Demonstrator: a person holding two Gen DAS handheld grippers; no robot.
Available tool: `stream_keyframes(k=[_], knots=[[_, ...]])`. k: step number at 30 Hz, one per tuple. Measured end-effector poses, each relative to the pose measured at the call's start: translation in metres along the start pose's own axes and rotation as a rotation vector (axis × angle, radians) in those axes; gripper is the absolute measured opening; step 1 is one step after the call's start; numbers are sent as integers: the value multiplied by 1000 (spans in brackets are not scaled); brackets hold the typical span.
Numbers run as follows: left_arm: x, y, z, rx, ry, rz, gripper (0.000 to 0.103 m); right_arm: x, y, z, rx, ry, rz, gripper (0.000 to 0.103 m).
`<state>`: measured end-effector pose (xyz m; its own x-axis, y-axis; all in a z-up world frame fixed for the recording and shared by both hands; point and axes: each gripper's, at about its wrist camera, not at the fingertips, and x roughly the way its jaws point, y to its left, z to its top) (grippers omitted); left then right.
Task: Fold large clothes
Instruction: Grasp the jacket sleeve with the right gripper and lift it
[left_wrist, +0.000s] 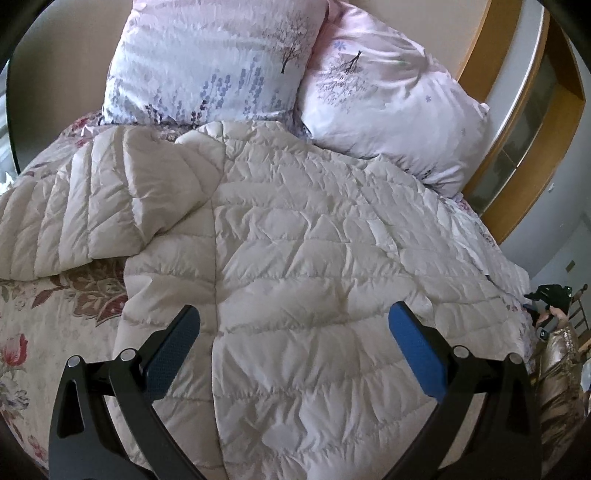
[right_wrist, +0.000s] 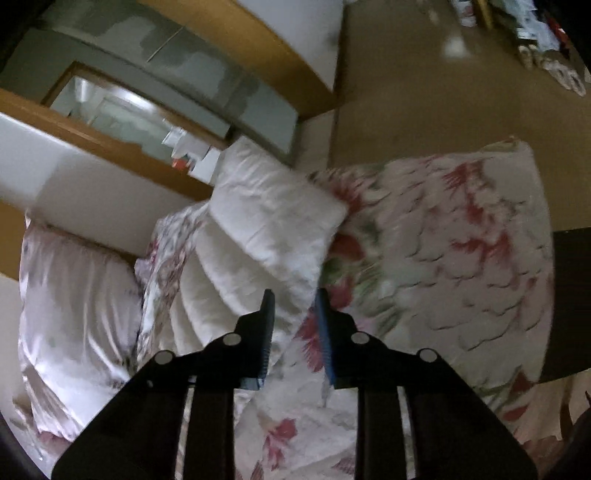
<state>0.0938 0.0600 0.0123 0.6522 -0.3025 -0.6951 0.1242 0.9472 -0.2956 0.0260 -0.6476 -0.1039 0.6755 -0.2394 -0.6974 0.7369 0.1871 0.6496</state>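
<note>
A white quilted down jacket (left_wrist: 314, 240) lies spread on the bed, one sleeve (left_wrist: 92, 199) stretched out to the left. My left gripper (left_wrist: 295, 321) hovers open over the jacket's lower part, with nothing between its blue pads (left_wrist: 413, 347). My right gripper (right_wrist: 295, 306) shows in its own blurred view with the jaws narrow. A white sleeve (right_wrist: 273, 221) runs down to its fingertips. The sleeve's edge lies between them, and some bedspread still shows beside the right pad. In the left wrist view the right gripper (left_wrist: 546, 299) is at the bed's right edge.
A floral bedspread (left_wrist: 44, 325) (right_wrist: 461, 258) covers the bed. Two pale printed pillows (left_wrist: 207, 62) (left_wrist: 388, 110) lean at the head, one pillow (right_wrist: 74, 314) in the right wrist view. A wooden wardrobe (left_wrist: 532, 122) stands to the right. Brown floor (right_wrist: 424, 92) lies past the bed's edge.
</note>
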Motion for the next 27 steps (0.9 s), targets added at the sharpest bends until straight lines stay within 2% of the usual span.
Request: stream_keyframes(k=[2,6,7,8,10,14,17,19,23,27], knots=[[4,2,1,-12,10,-20,102,-2,-2,0,5,-10,1,33],[7,1,3,-5,8,-41,102,3,8,-3,-8,-15,9,34],[7,1,3,-2,6,-44,102,5,8,-1,-7,-10,20,28],[7,1,3,-1,1,-45,102,7,9,-1,-7,-6,23,17],[7,2,3,-3,-9,-36,102,10,8,2,-24,-5,-5,6],[6,8,5,-32,-26,-35,102,10,23,1,-113,-36,-50,3],[7,14,5,-49,-31,-36,102,-3,56,-7,-249,-103,-41,3],[7,17,6,-61,-34,-45,102,-14,78,-16,-329,-131,-9,3],[9,20,6,-73,-15,-64,102,-39,135,-51,-522,-164,109,3],[8,20,6,-72,-20,-57,102,-58,189,-107,-692,-102,290,3]])
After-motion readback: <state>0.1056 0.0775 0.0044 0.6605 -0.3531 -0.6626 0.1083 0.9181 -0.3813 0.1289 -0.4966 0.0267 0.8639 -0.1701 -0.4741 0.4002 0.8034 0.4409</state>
